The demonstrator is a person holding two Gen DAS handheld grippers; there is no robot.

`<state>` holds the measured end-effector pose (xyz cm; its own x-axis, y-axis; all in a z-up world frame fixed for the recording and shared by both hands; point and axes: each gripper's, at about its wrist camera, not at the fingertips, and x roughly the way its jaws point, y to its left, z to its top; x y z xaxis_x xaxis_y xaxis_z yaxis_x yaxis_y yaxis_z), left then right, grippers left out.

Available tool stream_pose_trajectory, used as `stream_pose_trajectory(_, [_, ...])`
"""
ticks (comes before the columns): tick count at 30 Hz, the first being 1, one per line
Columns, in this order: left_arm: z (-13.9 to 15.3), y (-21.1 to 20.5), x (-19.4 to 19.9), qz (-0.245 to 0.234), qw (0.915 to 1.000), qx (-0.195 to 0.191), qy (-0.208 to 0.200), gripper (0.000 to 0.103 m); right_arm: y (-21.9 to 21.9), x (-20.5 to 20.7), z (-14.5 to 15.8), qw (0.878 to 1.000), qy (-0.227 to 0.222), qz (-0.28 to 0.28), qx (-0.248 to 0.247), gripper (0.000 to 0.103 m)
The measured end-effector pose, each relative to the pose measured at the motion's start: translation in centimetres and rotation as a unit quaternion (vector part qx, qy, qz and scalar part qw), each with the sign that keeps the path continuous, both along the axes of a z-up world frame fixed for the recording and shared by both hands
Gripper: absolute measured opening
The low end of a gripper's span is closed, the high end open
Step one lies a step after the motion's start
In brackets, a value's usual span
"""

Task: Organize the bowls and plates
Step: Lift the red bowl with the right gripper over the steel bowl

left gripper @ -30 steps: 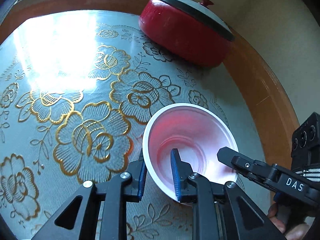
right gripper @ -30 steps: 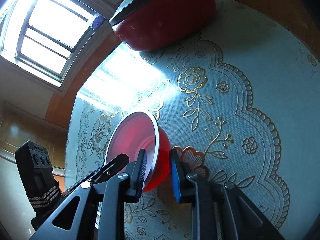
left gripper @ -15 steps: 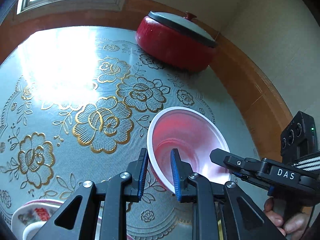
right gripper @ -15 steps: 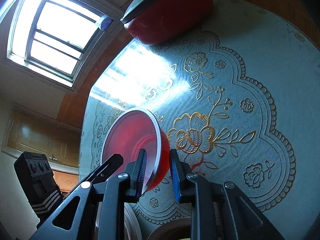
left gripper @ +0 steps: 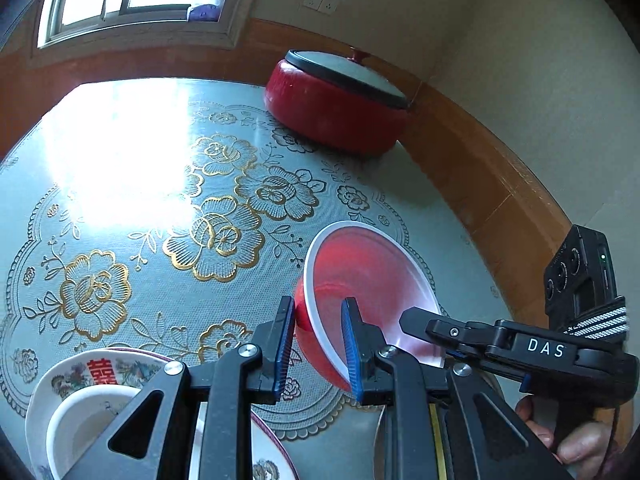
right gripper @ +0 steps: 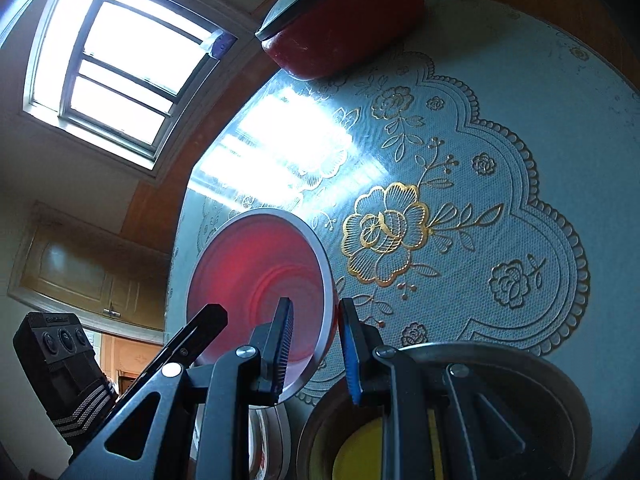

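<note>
Both sets of jaws pinch opposite rims of the red bowl (left gripper: 372,280), held tilted in the air above the desk (left gripper: 160,208); it looks light, stiff and smooth-walled, so the thin rim is the surest place to grip.

The red bowl (left gripper: 360,276), clamped at its rim by both grippers, has been carried back from the red pot (left gripper: 336,108) until a patterned plate (left gripper: 80,372) and metal bowl (right gripper: 520,364) show beneath.

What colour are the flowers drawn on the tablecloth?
Gold outlines on the pale blue-grey tablecloth. The flowers show best in the left wrist view.
</note>
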<state>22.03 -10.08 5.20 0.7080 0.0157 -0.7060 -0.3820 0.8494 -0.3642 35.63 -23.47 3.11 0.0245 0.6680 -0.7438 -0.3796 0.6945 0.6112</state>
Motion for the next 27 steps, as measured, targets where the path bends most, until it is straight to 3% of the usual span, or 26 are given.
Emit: stream_pose_trajectory(27, [2.3, -4.3, -2.6, -0.089, 0.9955, -0.003, -0.031, 0.022, -6.6, -3.7, 3.3, 0.997, -0.041, -0.057, 0.018, 0.023])
